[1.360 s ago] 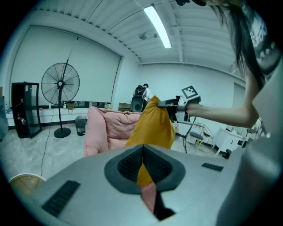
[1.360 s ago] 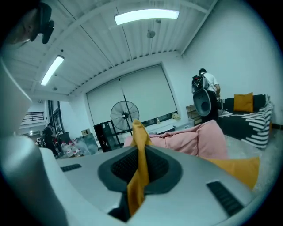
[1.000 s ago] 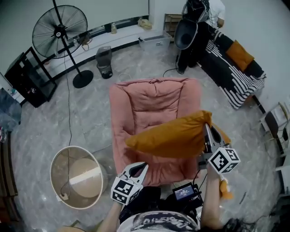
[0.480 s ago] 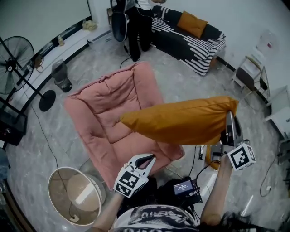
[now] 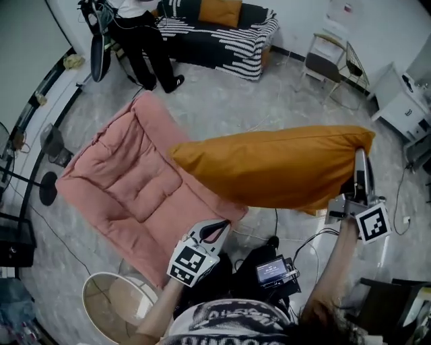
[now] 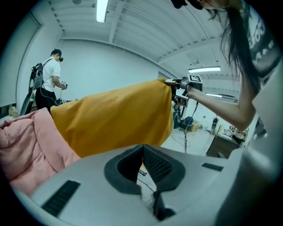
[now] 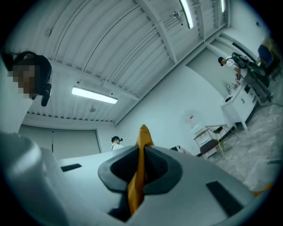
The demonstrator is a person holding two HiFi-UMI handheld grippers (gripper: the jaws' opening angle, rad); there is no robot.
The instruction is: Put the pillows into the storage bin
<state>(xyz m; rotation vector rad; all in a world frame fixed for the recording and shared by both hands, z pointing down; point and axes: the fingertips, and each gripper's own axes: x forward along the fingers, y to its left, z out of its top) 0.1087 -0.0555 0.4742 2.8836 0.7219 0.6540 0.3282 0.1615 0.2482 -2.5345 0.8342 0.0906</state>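
Swung further right, our orange pillow (image 5: pixel 269 168) rides high.
Right gripper (image 5: pixel 361 160) clamps its corner for carrying; left gripper (image 5: pixel 215 229) is closed, empty.

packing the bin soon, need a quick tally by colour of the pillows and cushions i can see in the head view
orange pillows: 2, the held pillow gripped at its corner by the right tool and the sofa pillow on the striped sofa
pink cushion: 1, lying on the floor
total: 3
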